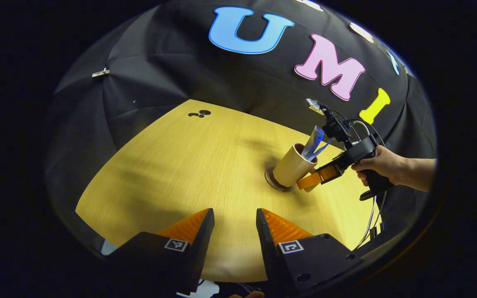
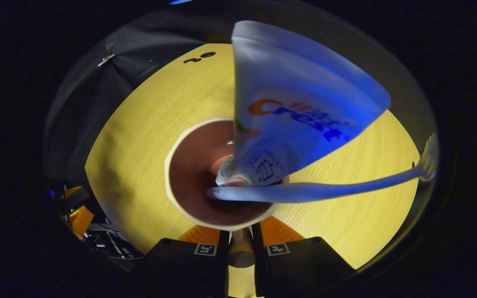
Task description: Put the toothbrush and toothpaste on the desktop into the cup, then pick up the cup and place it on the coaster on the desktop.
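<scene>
At right of centre in the left gripper view, the cup [image 1: 291,167] is seen tilted over the coaster [image 1: 275,180], a dark disc just under its base; whether the base already touches the disc cannot be told. Toothpaste [image 1: 314,140] and toothbrush [image 1: 320,150] are lodged inside it, their upper ends sticking out past the rim toward the upper right. In the right gripper view the cup's mouth is looked into from above, with the tube filling the upper middle and the brush running out to the right edge. The cup's handle is clamped between the fingers of the right gripper [image 1: 314,179], both pressed on it at the bottom centre of the right gripper view; that gripper is held by a hand [image 1: 381,165] at the right edge of the left gripper view. The left gripper [image 1: 235,223] is seen at the bottom of its own view, its fingers parted and nothing held between them, well apart from the cup above the desktop [image 1: 172,165].

The loading step is judged done; the placing of the cup is in hand. For the next move the cup would need to be righted, centred on the coaster, set down flat, and only then released.
</scene>
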`<move>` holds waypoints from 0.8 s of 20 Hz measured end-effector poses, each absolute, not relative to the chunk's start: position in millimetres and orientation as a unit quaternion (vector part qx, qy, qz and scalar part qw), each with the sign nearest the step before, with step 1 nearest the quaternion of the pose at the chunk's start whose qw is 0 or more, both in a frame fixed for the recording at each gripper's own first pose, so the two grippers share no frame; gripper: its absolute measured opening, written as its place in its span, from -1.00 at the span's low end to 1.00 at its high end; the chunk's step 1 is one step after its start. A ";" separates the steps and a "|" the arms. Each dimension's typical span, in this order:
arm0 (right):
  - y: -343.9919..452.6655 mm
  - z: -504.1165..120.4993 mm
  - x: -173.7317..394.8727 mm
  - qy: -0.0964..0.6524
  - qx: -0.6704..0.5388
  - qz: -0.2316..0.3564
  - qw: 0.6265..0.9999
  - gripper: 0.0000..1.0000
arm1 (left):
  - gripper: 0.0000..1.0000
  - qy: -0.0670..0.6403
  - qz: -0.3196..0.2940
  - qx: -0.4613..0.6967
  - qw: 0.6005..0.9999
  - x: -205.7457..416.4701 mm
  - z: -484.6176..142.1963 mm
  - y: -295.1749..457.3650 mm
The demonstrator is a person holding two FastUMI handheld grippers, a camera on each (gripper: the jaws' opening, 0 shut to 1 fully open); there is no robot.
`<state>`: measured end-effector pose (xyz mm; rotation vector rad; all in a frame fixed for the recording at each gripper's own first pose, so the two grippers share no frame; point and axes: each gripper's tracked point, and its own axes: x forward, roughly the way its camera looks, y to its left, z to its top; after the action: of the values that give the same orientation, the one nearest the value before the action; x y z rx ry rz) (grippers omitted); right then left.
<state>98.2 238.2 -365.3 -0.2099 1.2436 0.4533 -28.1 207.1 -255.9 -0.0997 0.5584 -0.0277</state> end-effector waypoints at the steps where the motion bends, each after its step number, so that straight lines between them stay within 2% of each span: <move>1: 238.0 -365.4 98.2 0.577 -0.099 0.210 0.783 -0.43 | 0.29 0.275 -0.012 -0.050 0.960 -29.0 -256.7 207.7; 12: 238.2 -371.6 96.8 0.585 -0.117 0.205 0.776 -0.43 | 0.29 0.282 -0.007 -0.054 0.958 -31.8 -261.2 214.0; 15: 237.0 -374.2 96.5 0.590 -0.114 0.203 0.773 -0.36 | 0.29 0.282 -0.007 -0.056 0.958 -31.7 -262.0 213.5; 16: 235.7 -373.1 94.7 0.594 -0.112 0.200 0.771 -0.23 | 0.29 0.282 -0.007 -0.056 0.958 -31.6 -261.6 213.3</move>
<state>94.7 235.7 -373.1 -0.2431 1.2876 0.4334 -31.6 213.3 -261.6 -0.1142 0.5718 -0.0145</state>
